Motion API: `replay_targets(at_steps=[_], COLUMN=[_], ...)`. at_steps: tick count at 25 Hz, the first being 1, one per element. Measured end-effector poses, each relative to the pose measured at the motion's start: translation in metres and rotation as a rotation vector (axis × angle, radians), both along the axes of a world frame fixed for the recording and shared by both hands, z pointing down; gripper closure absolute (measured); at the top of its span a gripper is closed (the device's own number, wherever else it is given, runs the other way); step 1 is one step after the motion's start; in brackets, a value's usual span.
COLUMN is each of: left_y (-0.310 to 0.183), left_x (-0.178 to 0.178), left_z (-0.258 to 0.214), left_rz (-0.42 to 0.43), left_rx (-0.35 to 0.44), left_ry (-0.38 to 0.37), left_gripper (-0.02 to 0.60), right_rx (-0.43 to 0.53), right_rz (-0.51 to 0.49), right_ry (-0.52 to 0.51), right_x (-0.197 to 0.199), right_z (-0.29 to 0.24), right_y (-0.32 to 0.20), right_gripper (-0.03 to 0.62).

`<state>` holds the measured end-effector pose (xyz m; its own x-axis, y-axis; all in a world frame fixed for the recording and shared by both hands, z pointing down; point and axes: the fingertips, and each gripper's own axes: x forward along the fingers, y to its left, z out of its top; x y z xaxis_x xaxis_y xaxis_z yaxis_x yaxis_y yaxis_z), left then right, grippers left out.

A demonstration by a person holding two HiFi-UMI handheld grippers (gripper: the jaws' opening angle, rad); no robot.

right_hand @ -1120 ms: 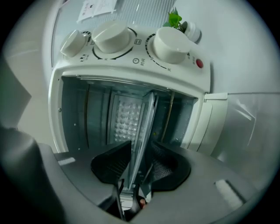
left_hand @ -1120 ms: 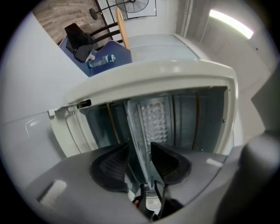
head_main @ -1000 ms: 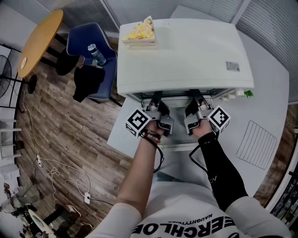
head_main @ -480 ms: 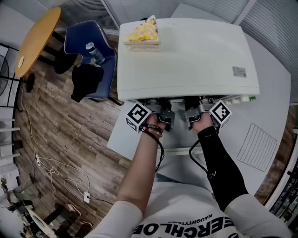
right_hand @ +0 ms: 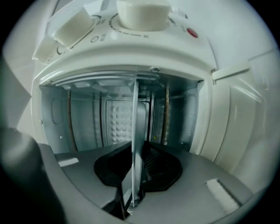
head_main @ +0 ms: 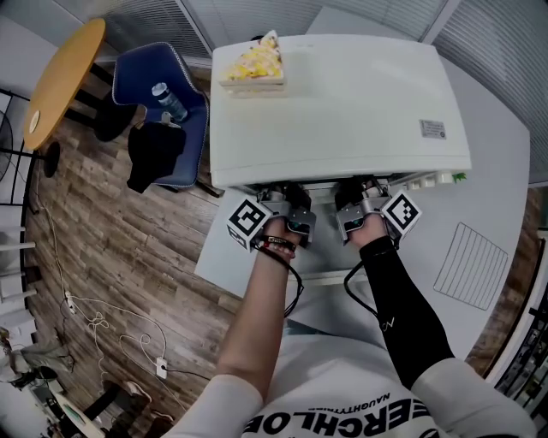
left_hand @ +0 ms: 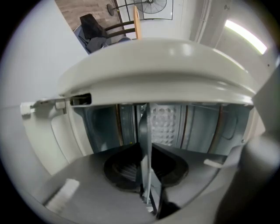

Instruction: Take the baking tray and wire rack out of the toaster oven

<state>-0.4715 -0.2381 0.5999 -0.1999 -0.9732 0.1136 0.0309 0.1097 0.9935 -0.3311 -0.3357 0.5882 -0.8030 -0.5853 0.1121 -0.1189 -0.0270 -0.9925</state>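
The white toaster oven stands on the white table, seen from above. Both grippers reach side by side into its front opening. The left gripper and the right gripper have their fingertips hidden under the oven's top edge. In the left gripper view the thin grey baking tray runs edge-on between the jaws of the left gripper, which are closing on it. In the right gripper view the baking tray likewise sits between the closing jaws of the right gripper. The wire rack lies flat on the table at the right.
A slice of cake sits on the oven's top at its back left corner. A blue chair with a bottle and a dark garment stands left of the table, and a round wooden table beyond it. Oven knobs show above the opening.
Both grippers now sit slightly deeper under the oven's front edge; their dark fingers, visible one second ago, are mostly hidden. The arms have otherwise stayed put.
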Motion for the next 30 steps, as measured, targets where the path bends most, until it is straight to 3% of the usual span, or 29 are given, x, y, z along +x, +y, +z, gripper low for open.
replay_targets(at_steps=[30], left_y=[0.070], left_x=[0.049], left_z=[-0.003], left_rz=[-0.036], left_rx=[0.002], left_ry=[-0.009], left_gripper=[0.469], right_rx=[-0.036], right_rz=[-0.098], right_ry=[-0.032], right_x=[0.048], right_z=[-0.002], right_y=[0.070], right_gripper=[0.536])
